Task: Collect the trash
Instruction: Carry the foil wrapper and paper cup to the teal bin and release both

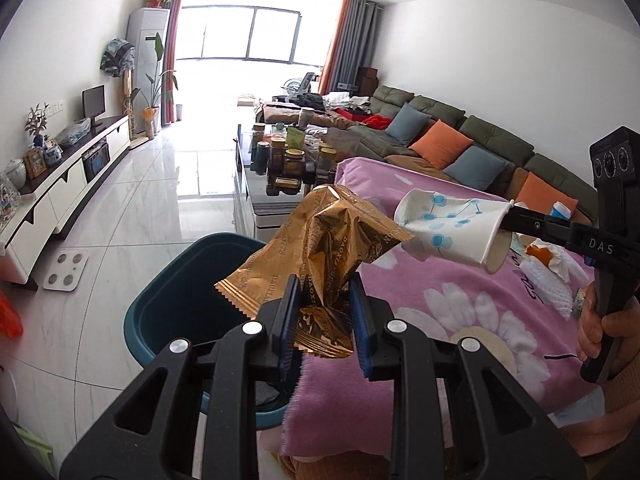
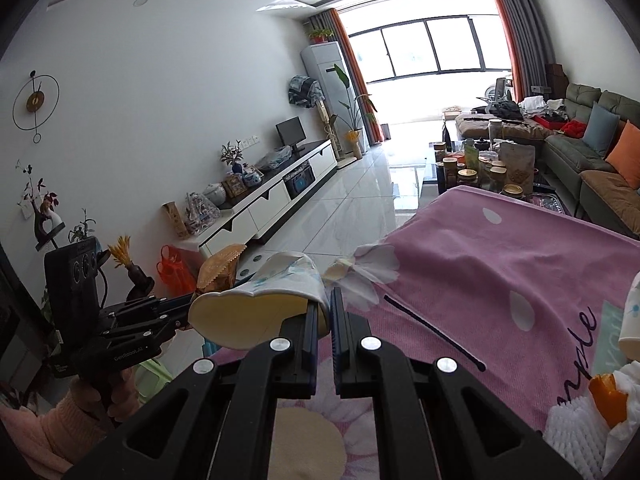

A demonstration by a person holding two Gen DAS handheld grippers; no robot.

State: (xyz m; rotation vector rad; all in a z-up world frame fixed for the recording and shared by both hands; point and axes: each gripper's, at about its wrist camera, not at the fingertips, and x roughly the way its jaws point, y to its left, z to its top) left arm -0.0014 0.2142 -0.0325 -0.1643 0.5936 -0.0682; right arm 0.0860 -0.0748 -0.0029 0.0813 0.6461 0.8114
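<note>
Gold wrapper [image 1: 320, 248] pinched in the left gripper [image 1: 324, 312], its blue pads [image 1: 290, 312] pressing the crumpled foil; the lettering on it looks like "DAOXIANGCUN", though I wouldn't swear to every letter. It hangs above the dark teal bin [image 1: 176, 300] beside the pink flowered blanket [image 1: 460, 292]. The right gripper [image 2: 325, 312] has its jaws shut tight on the rim of a squashed paper cup [image 2: 256, 304] (white, blue dot pattern), held over the blanket's edge. From the left camera the other tool reads "DAS" on its arm; from the right camera the left tool shows "GenRobot.AI". Only the left view takes in the bin. Only the right view shows purple script on the blanket and a wall clock [image 2: 35, 100]. More scraps, white foam netting [image 2: 576, 420] and orange peel [image 2: 608, 396], lie on the blanket.
</note>
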